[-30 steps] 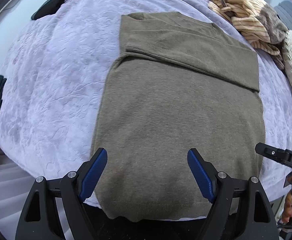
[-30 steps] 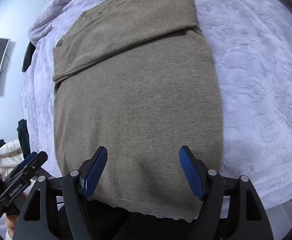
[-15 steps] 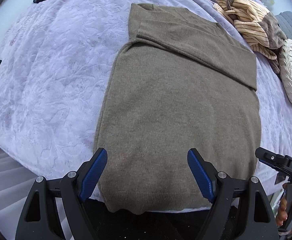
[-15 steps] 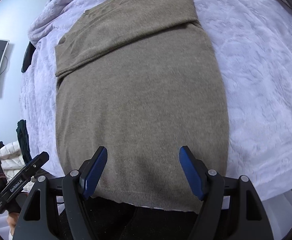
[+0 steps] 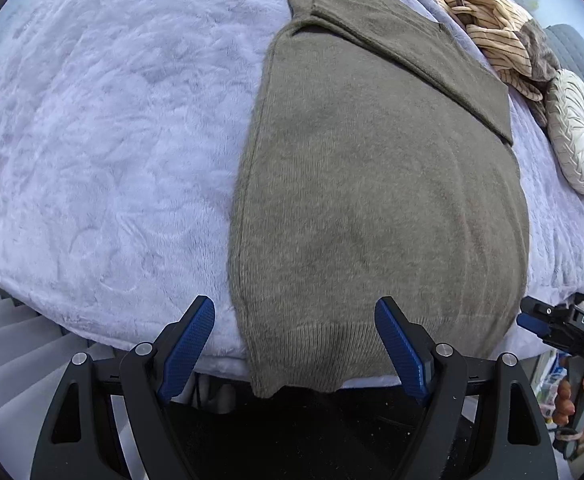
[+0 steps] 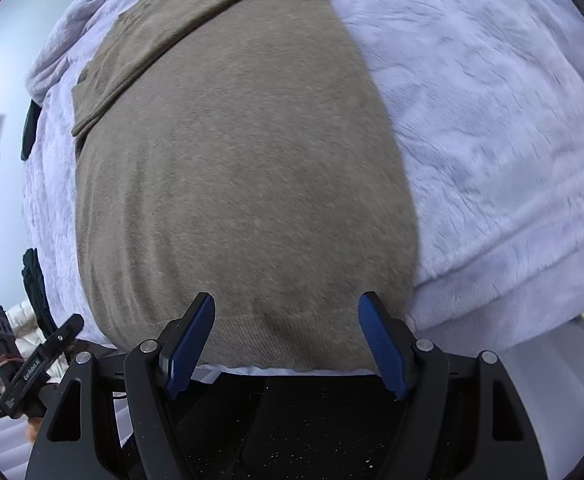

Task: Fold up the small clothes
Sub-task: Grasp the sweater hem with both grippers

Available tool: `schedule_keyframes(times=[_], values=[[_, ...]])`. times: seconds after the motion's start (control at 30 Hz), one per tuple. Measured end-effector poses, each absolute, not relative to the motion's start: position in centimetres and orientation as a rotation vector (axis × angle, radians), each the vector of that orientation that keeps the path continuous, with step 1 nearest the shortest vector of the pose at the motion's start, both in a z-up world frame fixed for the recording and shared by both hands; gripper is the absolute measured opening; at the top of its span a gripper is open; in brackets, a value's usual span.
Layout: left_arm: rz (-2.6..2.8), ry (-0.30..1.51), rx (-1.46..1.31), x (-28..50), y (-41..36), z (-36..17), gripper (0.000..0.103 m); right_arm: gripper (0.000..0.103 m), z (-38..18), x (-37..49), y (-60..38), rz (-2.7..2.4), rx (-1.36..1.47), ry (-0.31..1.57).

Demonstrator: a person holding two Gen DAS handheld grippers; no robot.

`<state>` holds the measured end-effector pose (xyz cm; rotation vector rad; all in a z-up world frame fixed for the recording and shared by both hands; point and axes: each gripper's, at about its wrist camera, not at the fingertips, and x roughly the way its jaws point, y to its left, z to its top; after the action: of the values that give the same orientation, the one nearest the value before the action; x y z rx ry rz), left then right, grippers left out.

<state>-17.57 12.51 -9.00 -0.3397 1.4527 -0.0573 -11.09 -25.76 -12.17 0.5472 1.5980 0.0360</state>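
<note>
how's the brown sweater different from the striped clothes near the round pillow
The brown sweater is plain olive-brown and lies flat with its sleeves folded across the top; the striped clothes are cream with dark stripes and sit crumpled in a heap. The sweater hangs over the near edge; the heap lies far back. Both rest on the lilac blanket.

The sweater (image 6: 243,168) runs off the right view's top edge — its hem (image 5: 316,360) droops over the bed's edge.

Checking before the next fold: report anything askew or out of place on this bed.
The brown sweater lies flat, sleeves folded across its top, but its ribbed hem hangs past the edge of the lavender blanket. A striped garment sits crumpled at the far corner beside a round cushion. Nothing looks damaged.
</note>
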Motion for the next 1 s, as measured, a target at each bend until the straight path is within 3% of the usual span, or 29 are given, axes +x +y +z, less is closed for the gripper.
schedule_keyframes(times=[0.6, 1.0], values=[[-0.357, 1.490, -0.535, -19.4, 12.9, -13.6, 0.083, 0.077, -18.1, -15.9, -30.1, 0.168, 0.835, 1.571], [-0.424, 1.472, -0.614, -19.2, 12.2, -14.3, 0.083, 0.077, -18.3, -15.0, -28.7, 0.367, 0.982, 1.517]])
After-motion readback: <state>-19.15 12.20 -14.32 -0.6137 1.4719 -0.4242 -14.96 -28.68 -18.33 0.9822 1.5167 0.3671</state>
